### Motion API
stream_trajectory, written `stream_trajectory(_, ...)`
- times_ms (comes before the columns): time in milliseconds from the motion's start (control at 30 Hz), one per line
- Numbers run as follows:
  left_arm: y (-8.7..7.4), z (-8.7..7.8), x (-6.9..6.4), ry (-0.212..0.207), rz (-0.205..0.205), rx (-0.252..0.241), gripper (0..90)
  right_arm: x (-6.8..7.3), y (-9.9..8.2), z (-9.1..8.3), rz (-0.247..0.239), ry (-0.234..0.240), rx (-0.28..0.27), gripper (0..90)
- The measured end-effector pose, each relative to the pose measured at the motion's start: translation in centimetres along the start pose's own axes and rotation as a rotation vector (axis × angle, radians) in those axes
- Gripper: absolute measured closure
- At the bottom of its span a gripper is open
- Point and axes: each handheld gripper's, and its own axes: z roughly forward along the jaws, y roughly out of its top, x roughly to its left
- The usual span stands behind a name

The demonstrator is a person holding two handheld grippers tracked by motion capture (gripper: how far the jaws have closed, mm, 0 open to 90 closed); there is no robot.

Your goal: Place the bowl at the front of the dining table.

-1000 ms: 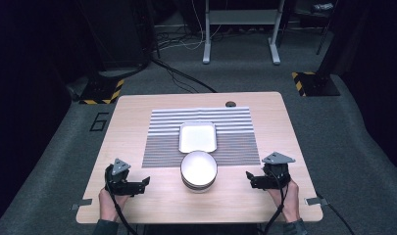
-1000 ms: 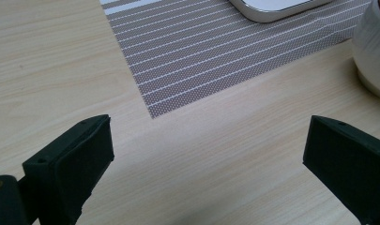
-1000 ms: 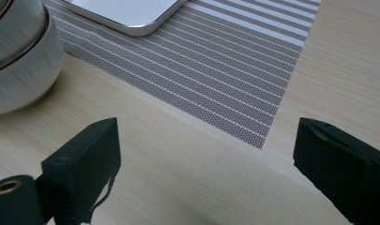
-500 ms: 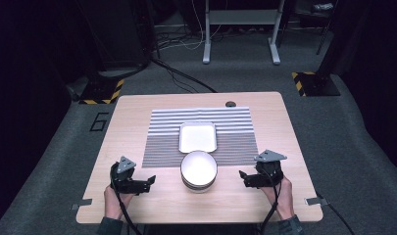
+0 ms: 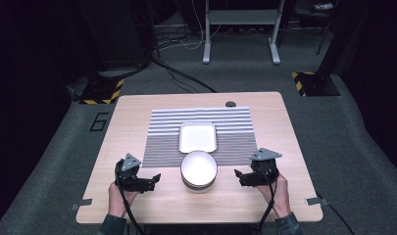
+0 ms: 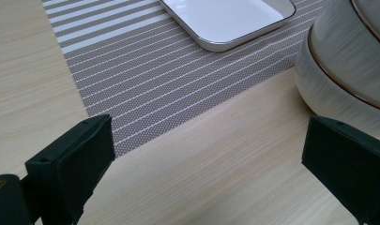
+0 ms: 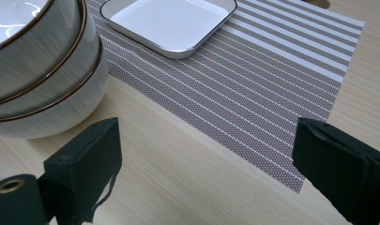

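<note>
Tabletop [image 5: 137, 112]: light wood; both grippers sit low at its near edge, one to each side of the bowl stack.
Striped mat [image 5: 235, 122]: grey and white stripes, lying ahead of both pairs of jaws; its near edge runs just beyond the left jaws in the left gripper view.
White tray [image 5: 198, 136]: square, empty, on the mat, past the bowls as seen from either pair of jaws.
Bowl stack [image 5: 199, 170]: nested white bowls with a thin dark rim line, standing half on the mat's near edge, between the two grippers; three rims count in the right gripper view.
Left gripper [image 5: 153, 179]: jaws spread wide, nothing between them; the stack sits just outside the right-hand jaw in its own view, apart or barely so, I cannot tell.
Right gripper [image 5: 238, 175]: jaws likewise wide and empty; the stack is just off the left-hand jaw.
Progress: early, by my reading. Bowls stacked and untouched, tray bare; the grasp and any separating or placing are all left.
Writing: a "6" marked on the floor [image 5: 99, 121] left of the tabletop; no brand or label legible on the dishes.
</note>
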Motion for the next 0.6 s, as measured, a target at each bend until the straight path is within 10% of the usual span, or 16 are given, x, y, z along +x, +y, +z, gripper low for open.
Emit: stream_trajectory(600,1.9,0.0,-1.2,-0.038,0.048,-0.012,2.8,1.0,2.1,0.1,-0.039,0.034,-0.014,8.4)
